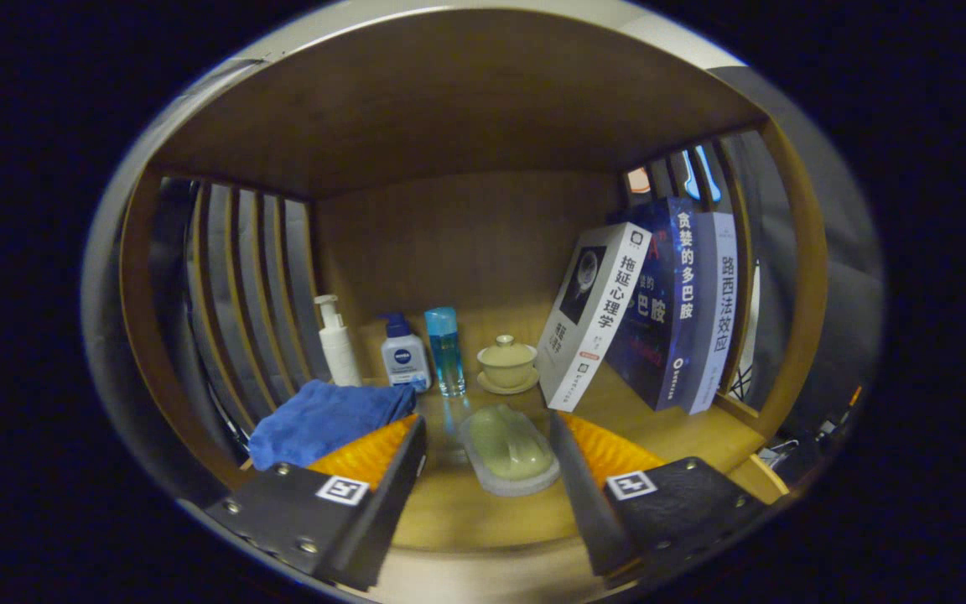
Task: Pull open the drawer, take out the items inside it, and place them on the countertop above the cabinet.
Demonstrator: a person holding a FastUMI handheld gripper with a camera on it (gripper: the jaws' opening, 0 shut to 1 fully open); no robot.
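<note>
1. The gripper (487, 470) hangs open before a wooden shelf (449, 503), its fingers spread wide and touching nothing.
2. A pale green soap in its dish (510, 457) lies between the fingers, clear of both.
3. A blue cloth (324, 419) rests just ahead of the left finger.
4. Beyond stand a pump bottle (337, 340), a lotion bottle (404, 356), a blue glass bottle (445, 348) and a lidded cup (506, 362).
5. Three books (667, 310) lean together on the right.

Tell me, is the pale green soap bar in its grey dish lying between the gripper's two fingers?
Yes, the soap bar lies between the open gripper's untouching fingers.
</note>
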